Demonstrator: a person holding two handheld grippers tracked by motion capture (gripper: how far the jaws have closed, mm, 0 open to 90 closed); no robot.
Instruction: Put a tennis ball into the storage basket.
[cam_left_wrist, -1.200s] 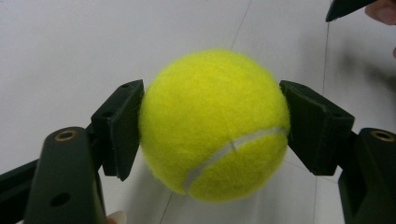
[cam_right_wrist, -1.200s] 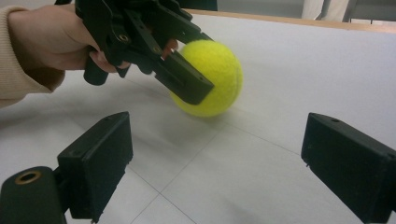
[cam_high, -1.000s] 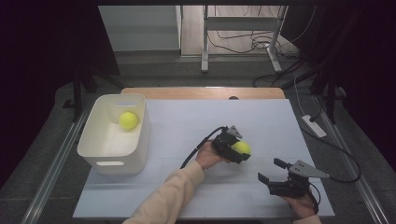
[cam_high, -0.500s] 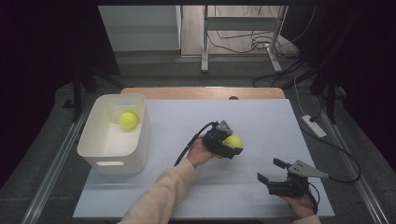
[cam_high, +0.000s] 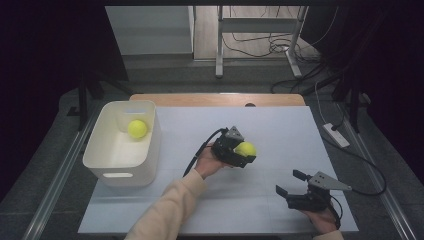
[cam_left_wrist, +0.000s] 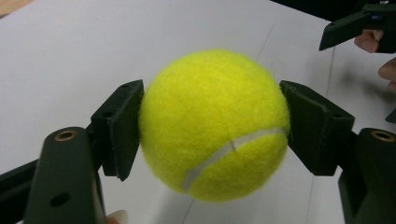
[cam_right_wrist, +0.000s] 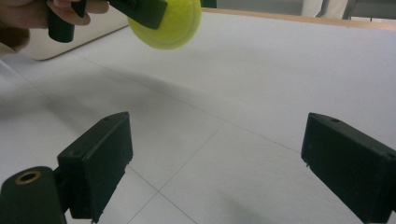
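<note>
**Ball lifted for the bin**

The left gripper (cam_high: 239, 152) pinches a tennis ball (cam_high: 245, 149) by its sides, clear above the white mat (cam_high: 280, 130), likely bound for the white bin (cam_high: 100, 165) at left, where another ball (cam_high: 137, 128) lies. The right gripper (cam_high: 290, 192) rests spread and empty, near right.

Tennis ball (cam_left_wrist: 212, 126): fuzzy yellow felt, matt, pale smooth seam line. Left gripper (cam_left_wrist: 212, 128) jaws: black matt plastic, brass-coloured bushings at pivots. Right gripper (cam_right_wrist: 224, 172): same matt black pads, grey metal-looking plate on top. Table (cam_high: 280, 130): smooth matt white sheet, thin seams; bare wood edge at far side. Bin (cam_high: 120, 172): white plastic, smooth, slight sheen. Sleeve (cam_high: 165, 212): soft beige cloth.
</note>
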